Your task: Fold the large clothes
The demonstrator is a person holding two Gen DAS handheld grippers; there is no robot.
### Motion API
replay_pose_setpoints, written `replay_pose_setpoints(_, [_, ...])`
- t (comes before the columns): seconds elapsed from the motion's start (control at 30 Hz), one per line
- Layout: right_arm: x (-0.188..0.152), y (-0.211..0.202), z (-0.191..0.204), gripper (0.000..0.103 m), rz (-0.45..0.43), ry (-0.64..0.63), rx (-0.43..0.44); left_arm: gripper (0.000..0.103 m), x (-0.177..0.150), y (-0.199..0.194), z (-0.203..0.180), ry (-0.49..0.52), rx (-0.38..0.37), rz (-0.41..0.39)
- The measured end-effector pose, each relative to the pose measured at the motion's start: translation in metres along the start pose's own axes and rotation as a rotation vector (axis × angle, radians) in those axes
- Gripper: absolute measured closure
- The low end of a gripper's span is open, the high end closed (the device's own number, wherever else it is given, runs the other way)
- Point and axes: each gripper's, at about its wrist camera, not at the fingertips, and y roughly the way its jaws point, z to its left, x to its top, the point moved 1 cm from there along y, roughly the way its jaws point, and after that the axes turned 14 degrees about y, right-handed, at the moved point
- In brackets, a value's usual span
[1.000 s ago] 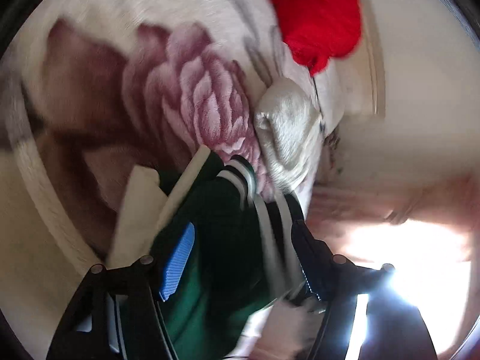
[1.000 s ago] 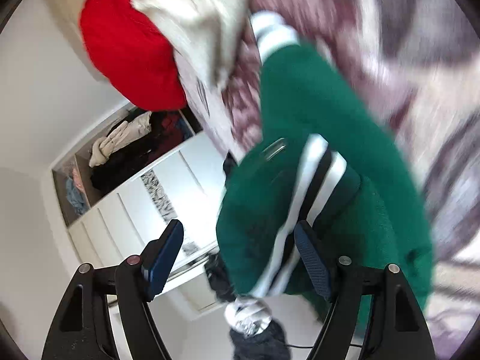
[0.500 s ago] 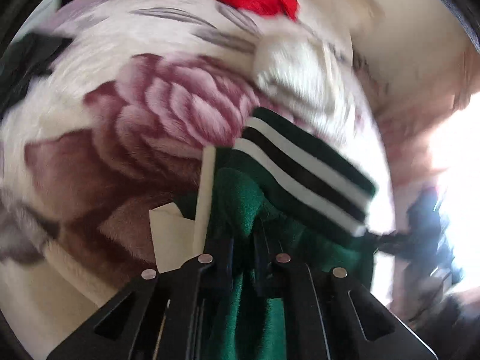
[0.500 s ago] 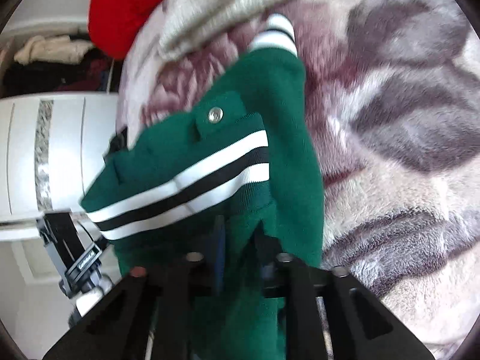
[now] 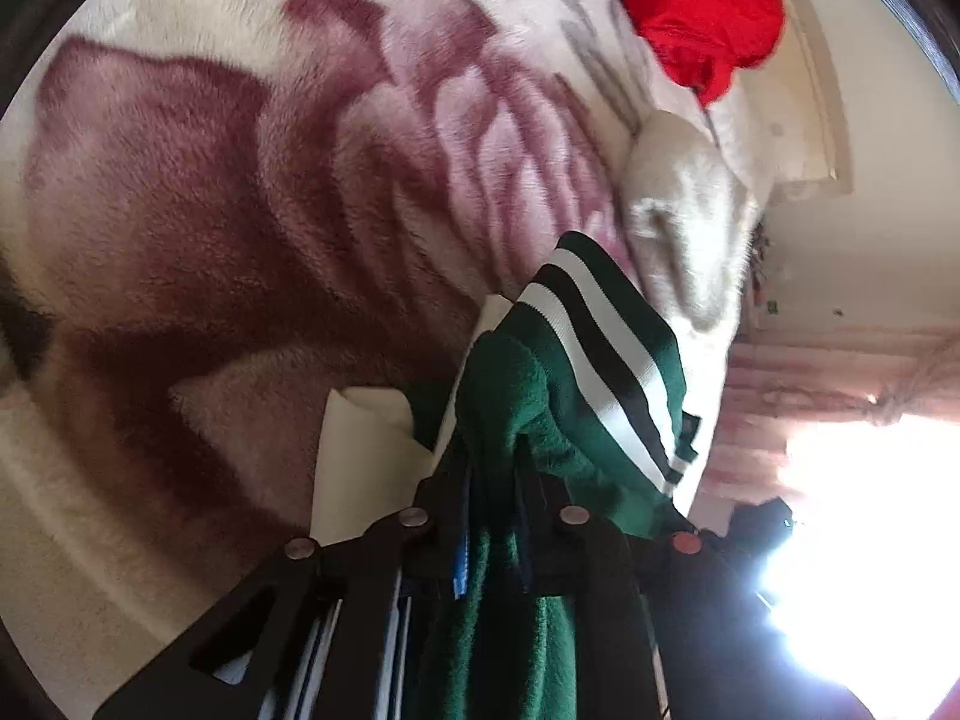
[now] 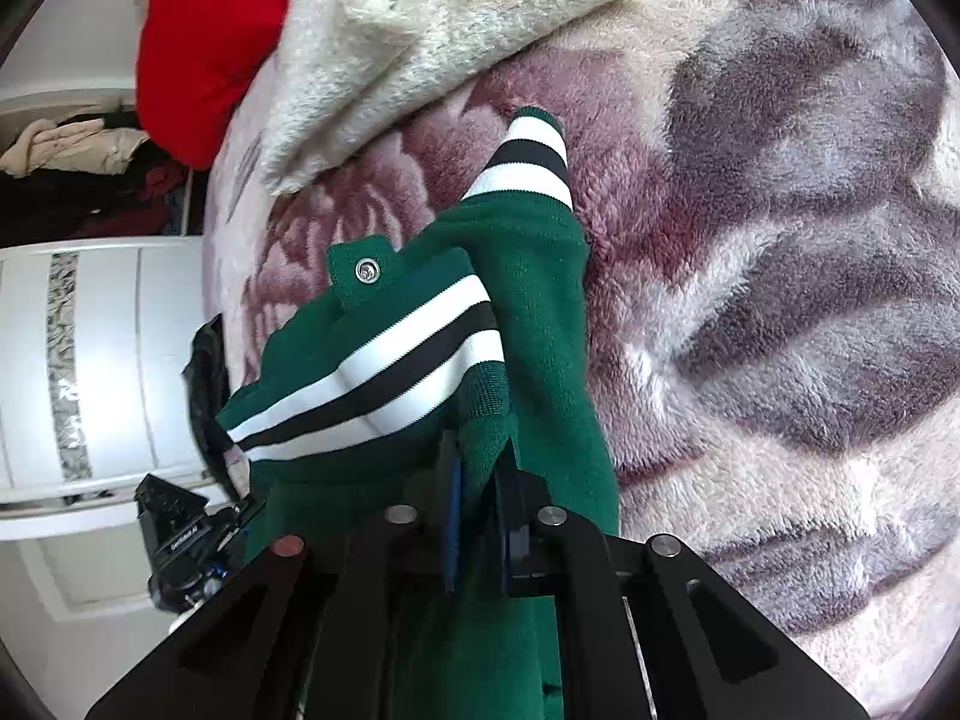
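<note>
Floral plush blanket [image 6: 780,300] covers the bed; left gripper [image 5: 492,480] and right gripper [image 6: 480,480], jaws having just closed then eased slightly, each pinch the green jacket [image 6: 540,300].

A dark green knit jacket [image 6: 540,276] with white-and-black striped ribbing and a metal snap hangs bunched over the floral blanket, its striped cuff pointing toward twelve o'clock.

Green jacket [image 6: 540,276] with white-black stripes; maroon floral blanket [image 5: 240,192]
</note>
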Motion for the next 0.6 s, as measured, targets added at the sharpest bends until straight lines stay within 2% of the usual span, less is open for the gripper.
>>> replay_pose_setpoints(0.07, [-0.003, -0.01, -0.005, 0.031, 0.034, -0.021, -0.008, 0.082, -0.01, -0.023, -0.009, 0.029, -0.003, -0.027])
replay_pose_setpoints(0.1, [-0.004, -0.016, -0.01, 0.02, 0.032, -0.035, -0.009, 0.079, -0.018, -0.035, -0.013, 0.045, 0.004, -0.049])
replay_pose_setpoints(0.13, [-0.004, -0.017, -0.014, 0.009, 0.038, -0.049, 0.001, 0.068, -0.029, -0.048, -0.016, 0.054, 0.0, -0.083])
replay_pose_setpoints(0.17, [-0.004, -0.017, -0.021, 0.008, 0.067, -0.059, 0.021, 0.059, -0.04, -0.058, -0.017, 0.045, 0.004, -0.111])
replay_pose_setpoints(0.2, [-0.004, -0.012, -0.027, 0.008, 0.094, -0.061, 0.023, 0.044, -0.053, -0.069, -0.017, 0.031, 0.0, -0.143])
replay_pose_setpoints(0.23, [-0.004, -0.003, -0.033, 0.006, 0.13, -0.061, 0.036, 0.04, -0.07, -0.08, -0.016, 0.014, -0.016, -0.186])
replay_pose_setpoints(0.37, [0.005, 0.046, -0.045, 0.001, 0.272, -0.044, 0.139, 0.04, -0.129, -0.097, -0.007, -0.104, -0.062, -0.282])
replay_pose_setpoints(0.43, [0.009, 0.074, -0.04, 0.0, 0.358, -0.042, 0.19, 0.04, -0.158, -0.1, -0.003, -0.154, -0.06, -0.323])
replay_pose_setpoints(0.5, [0.011, 0.096, -0.03, 0.0, 0.4, -0.067, 0.171, 0.04, -0.177, -0.099, -0.001, -0.167, -0.02, -0.341])
replay_pose_setpoints(0.6, [0.006, 0.107, -0.017, 0.0, 0.397, -0.127, 0.146, 0.04, -0.205, -0.089, 0.005, -0.19, 0.023, -0.327])
